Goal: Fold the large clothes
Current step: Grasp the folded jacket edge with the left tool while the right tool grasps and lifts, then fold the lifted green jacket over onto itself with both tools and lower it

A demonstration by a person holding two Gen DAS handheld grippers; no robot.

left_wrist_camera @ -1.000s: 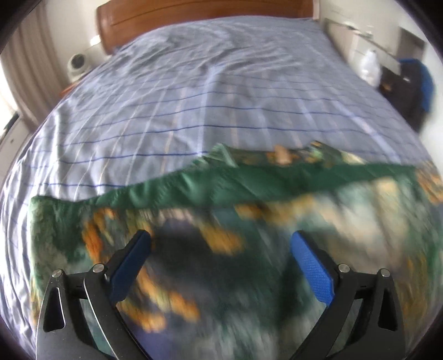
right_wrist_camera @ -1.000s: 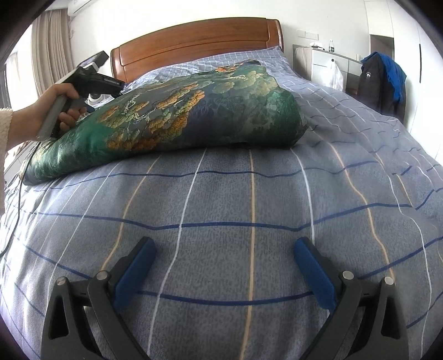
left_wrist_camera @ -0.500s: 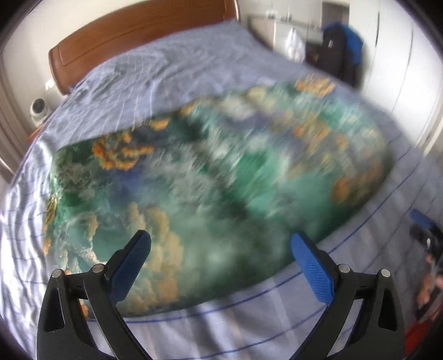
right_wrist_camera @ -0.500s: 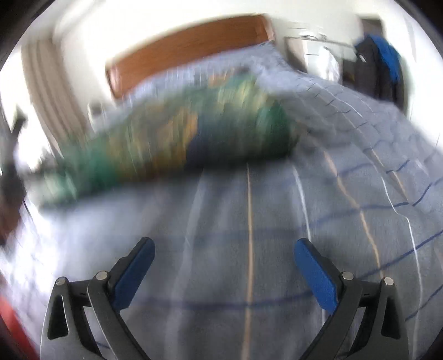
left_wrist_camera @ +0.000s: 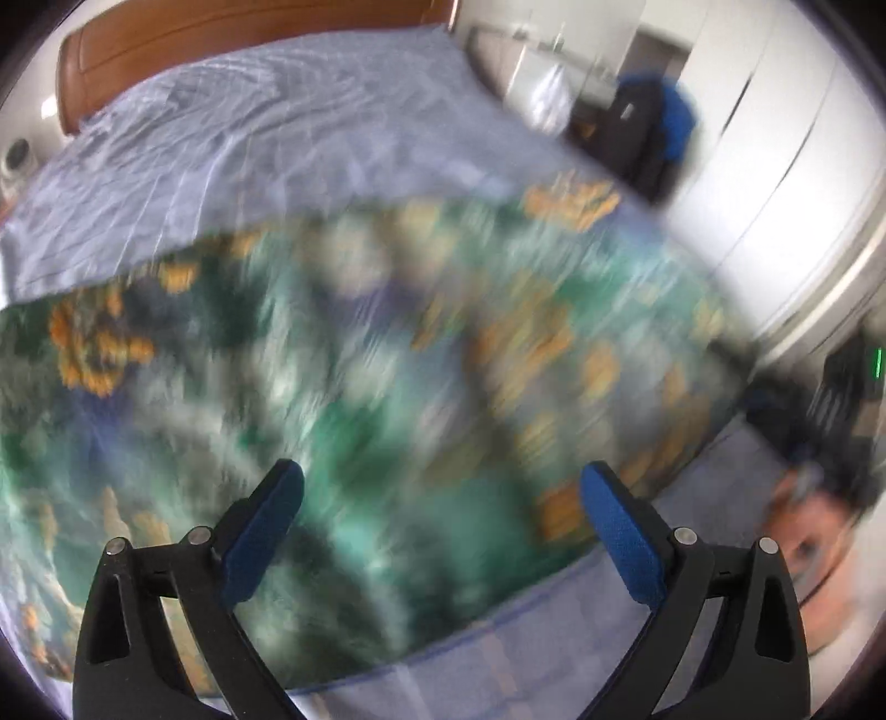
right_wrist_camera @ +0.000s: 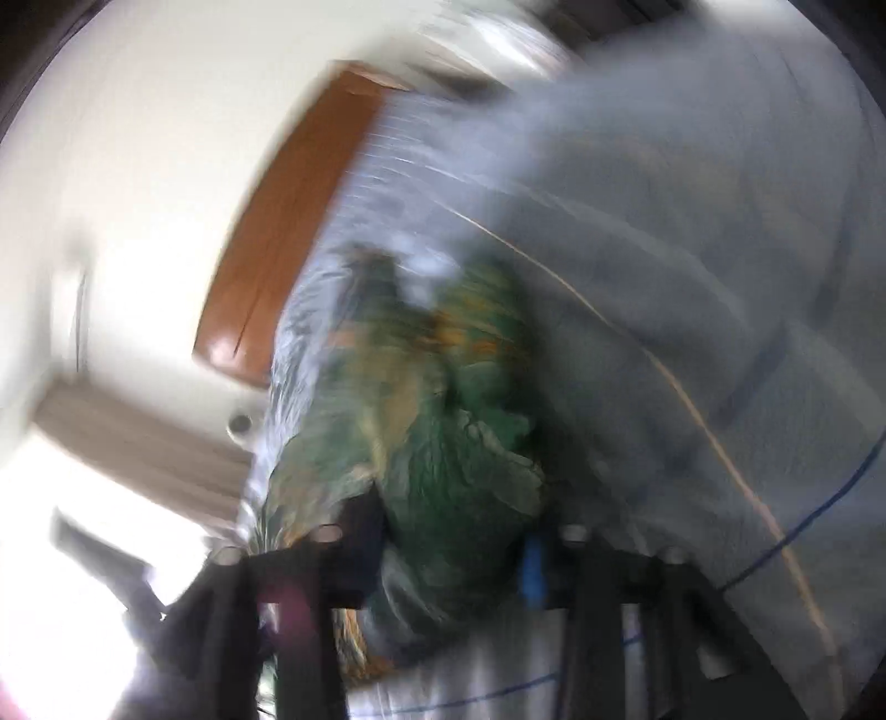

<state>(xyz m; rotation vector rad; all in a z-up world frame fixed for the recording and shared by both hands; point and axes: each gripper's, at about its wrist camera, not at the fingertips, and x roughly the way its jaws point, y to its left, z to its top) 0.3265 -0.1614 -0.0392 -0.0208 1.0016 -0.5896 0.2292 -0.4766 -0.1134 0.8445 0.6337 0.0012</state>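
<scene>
A large green garment [left_wrist_camera: 343, 399] with orange and white print lies folded flat on the striped blue bedspread [left_wrist_camera: 266, 144]. My left gripper [left_wrist_camera: 437, 526] is open and empty, hovering above the garment's near part. In the blurred, tilted right wrist view the garment [right_wrist_camera: 443, 443] sits between the fingers of my right gripper [right_wrist_camera: 448, 559]. Its jaws look partly closed around the garment's edge, but the blur hides whether they grip it.
A wooden headboard [left_wrist_camera: 221, 33] stands at the bed's far end. A dark and blue jacket [left_wrist_camera: 653, 127] hangs by white wardrobe doors [left_wrist_camera: 775, 166] on the right. The person's face [left_wrist_camera: 814, 543] shows at the lower right. A curtain [right_wrist_camera: 138, 443] hangs left.
My left gripper has swung up and right over the garment. My right gripper has moved fast from the bare bedspread to the garment's edge, tilting, and its jaws have narrowed.
</scene>
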